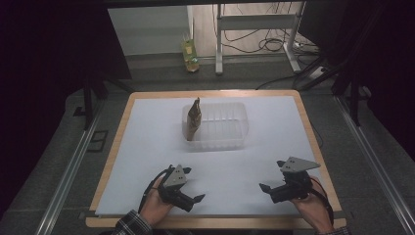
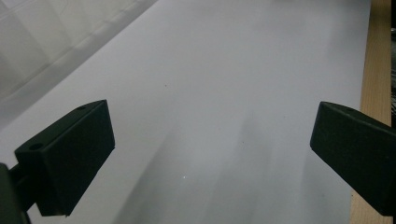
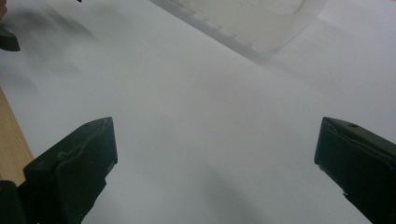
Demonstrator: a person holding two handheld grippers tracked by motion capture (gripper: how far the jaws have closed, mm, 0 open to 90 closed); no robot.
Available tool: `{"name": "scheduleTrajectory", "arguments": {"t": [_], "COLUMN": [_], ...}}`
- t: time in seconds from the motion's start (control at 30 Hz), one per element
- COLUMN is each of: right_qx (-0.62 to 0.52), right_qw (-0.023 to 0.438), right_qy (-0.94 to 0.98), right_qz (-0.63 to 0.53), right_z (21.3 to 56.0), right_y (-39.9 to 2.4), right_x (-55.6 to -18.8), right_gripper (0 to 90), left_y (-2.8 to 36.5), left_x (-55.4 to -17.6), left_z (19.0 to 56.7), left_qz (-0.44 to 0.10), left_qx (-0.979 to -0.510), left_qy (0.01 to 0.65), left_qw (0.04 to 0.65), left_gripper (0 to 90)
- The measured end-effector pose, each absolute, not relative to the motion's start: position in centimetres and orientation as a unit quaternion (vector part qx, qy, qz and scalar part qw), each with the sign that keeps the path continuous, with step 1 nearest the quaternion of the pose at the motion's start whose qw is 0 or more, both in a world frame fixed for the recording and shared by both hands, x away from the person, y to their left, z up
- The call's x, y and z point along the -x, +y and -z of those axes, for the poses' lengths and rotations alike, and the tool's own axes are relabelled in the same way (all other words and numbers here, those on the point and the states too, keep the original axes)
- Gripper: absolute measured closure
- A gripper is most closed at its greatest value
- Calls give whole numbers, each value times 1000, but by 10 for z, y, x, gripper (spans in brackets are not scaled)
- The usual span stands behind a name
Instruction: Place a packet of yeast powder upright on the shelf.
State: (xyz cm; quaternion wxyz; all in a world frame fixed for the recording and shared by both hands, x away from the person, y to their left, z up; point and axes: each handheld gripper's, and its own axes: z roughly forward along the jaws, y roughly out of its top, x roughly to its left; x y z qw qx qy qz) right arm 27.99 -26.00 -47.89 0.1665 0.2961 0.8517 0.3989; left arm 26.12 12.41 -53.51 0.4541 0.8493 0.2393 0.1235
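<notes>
On the wooden desk (image 1: 117, 147), covered almost to its edges by a white sheet (image 1: 147, 161), a clear plastic container (image 1: 222, 128) with a ribbed floor sits in the middle of the far half. A brown packet (image 1: 194, 120) stands upright in the container's left end, leaning against its left wall, its crimped top rising above the rim. Both grippers are low over the near part of the sheet, well apart from the container and from each other. The left gripper (image 1: 192, 193) is held in the person's left hand (image 1: 157, 204) near the front edge, its grey three-cornered plate on top, and it points toward the right and slightly forward; its fingers (image 2: 70, 158) are spread wide with nothing between them, and in the left gripper view only bare white sheet lies in the gap, with the desk's wooden edge along the right side and a corner of the container at the upper left. The right gripper (image 1: 272, 182) is held in the right hand (image 1: 313, 208) at the near right and points toward the left; its fingers (image 3: 74, 168) are likewise spread wide and empty. In the right gripper view the container's near wall (image 3: 261, 28) lies ahead at the top, and the sheet beneath the fingers is bare.
</notes>
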Motion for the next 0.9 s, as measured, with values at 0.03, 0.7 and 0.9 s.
{"name": "scheduleTrajectory", "arguments": {"t": [0.03,0.7,0.9], "right_qx": [-298,-337,-361], "right_qw": [166,163,149], "right_qy": [852,859,857], "right_qz": [-397,-350,-337], "right_z": [480,504,510], "right_y": [-262,-294,-300], "right_x": [-279,-267,-269], "right_gripper": [0,0,0], "left_y": [124,123,123], "left_x": [-261,-262,-262], "left_z": [535,538,539], "left_qz": [-124,-122,-121], "left_qx": [-849,-856,-858], "left_qy": [240,241,242], "left_qw": [454,440,436], "left_gripper": [0,0,0]}}
